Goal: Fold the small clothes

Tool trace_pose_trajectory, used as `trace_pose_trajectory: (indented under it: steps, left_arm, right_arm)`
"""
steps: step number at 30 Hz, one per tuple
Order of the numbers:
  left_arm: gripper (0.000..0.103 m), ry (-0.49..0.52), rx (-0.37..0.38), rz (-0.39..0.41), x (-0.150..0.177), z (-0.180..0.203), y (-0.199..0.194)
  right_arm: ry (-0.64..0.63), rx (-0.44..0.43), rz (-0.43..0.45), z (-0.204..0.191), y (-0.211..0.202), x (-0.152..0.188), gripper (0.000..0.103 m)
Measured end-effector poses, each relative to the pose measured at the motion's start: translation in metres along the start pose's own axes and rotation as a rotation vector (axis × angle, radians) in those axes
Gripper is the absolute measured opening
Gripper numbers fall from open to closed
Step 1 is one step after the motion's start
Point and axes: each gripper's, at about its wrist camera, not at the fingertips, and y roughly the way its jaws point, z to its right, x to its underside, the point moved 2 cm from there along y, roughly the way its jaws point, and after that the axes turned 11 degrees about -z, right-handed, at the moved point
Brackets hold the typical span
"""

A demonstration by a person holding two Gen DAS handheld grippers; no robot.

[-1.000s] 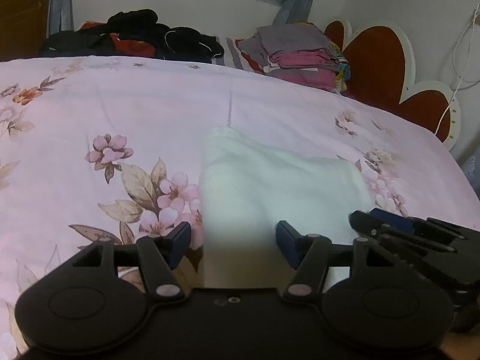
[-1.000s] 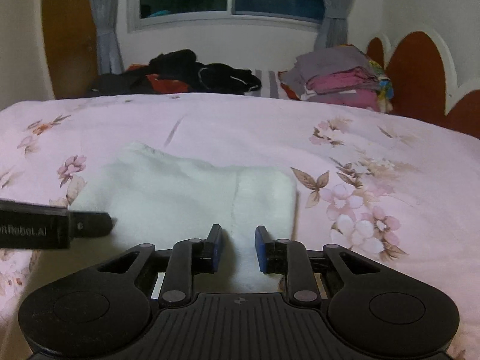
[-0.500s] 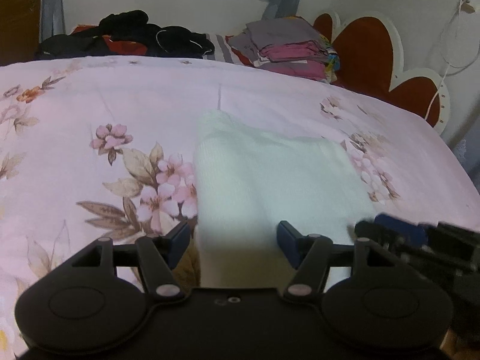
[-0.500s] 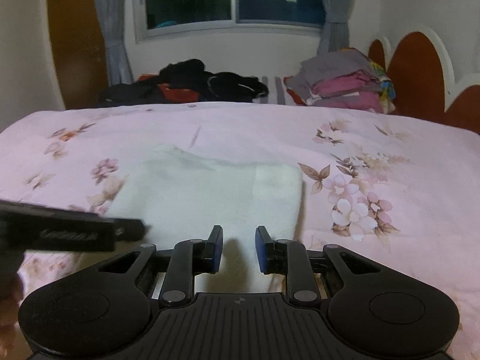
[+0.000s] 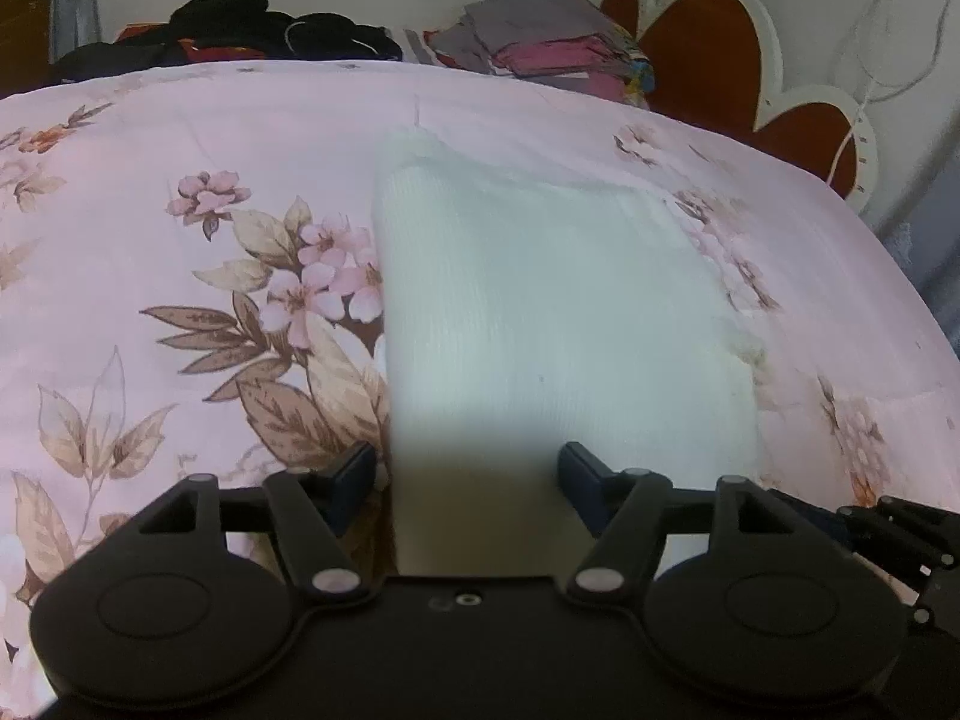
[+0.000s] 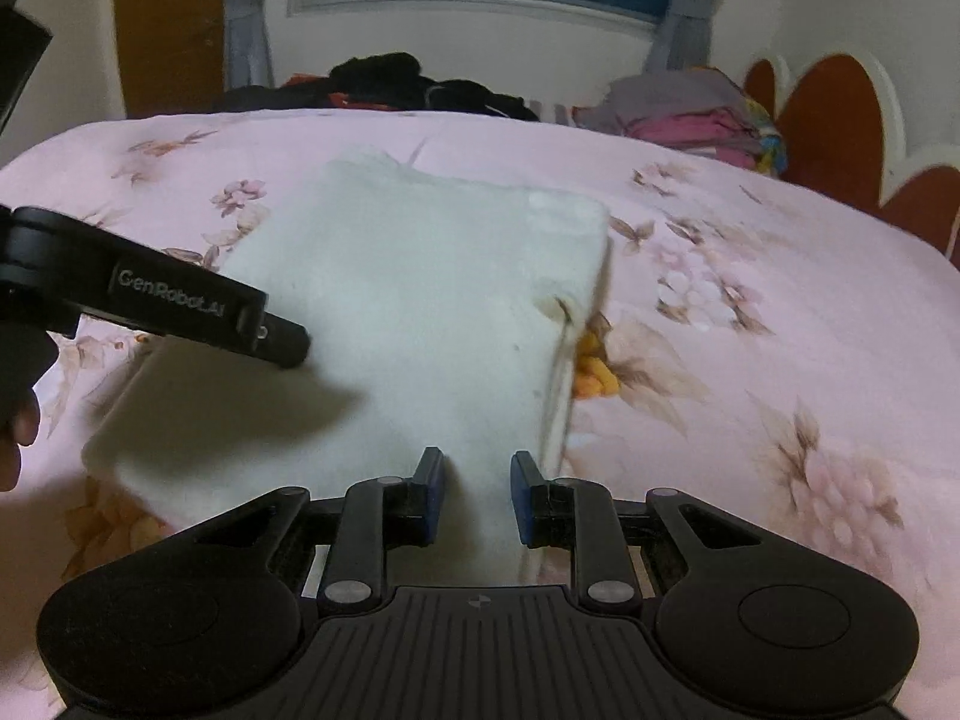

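A white garment [image 5: 552,312] lies mid-frame on the flowered bed [image 5: 180,138], its near edge framed by the wide-open, empty left tool [image 5: 467,480]. The right tool [image 6: 477,495] (jaws narrowly parted) straddles that edge; whether cloth is pinched cannot be told. A fold seems underway, so the near edge must next be gripped and carried over.

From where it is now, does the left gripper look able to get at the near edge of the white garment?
Probably yes. The left gripper is open, the white garment lies flat on the floral bedspread between its fingers, and nothing blocks it.

The left gripper [image 5: 467,474] gapes wide over the near edge of a white garment [image 5: 540,312]. The garment lies flat on the floral bedspread [image 5: 150,228]. Folded clothes [image 5: 552,51] sit far right.
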Motion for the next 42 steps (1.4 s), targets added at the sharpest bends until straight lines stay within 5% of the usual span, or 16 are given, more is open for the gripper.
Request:
trace_pose_trajectory:
  steps: [4,13,16,17,22,36,42]
  left_arm:
    - [0.071,0.048,0.009,-0.005,0.009,0.000,-0.001]
    - [0.074,0.094,0.035,-0.011,0.013,-0.007,-0.019]
    - [0.074,0.070,0.057,-0.008,0.005,-0.010,-0.024]
    - [0.075,0.065,0.062,-0.006,0.002,-0.010,-0.024]
    - [0.077,0.038,0.082,0.003,-0.016,-0.009,-0.022]
    - [0.075,-0.100,0.187,-0.040,-0.051,-0.030,0.020]
    - [0.062,-0.137,0.230,-0.047,-0.052,-0.031,0.027]
  right_arm:
    - [0.124,0.012,-0.006,0.006,-0.005,0.015,0.038]
    - [0.291,-0.019,-0.002,0.009,-0.032,0.008,0.040]
    - [0.322,-0.032,0.015,0.011,-0.041,0.004,0.073]
    - [0.326,-0.033,0.025,0.012,-0.045,0.001,0.076]
    - [0.337,-0.044,0.051,0.027,-0.046,-0.020,0.076]
    - [0.477,-0.305,0.009,0.085,0.041,-0.080,0.075]
    - [0.498,-0.407,-0.008,0.092,0.059,-0.073,0.075]
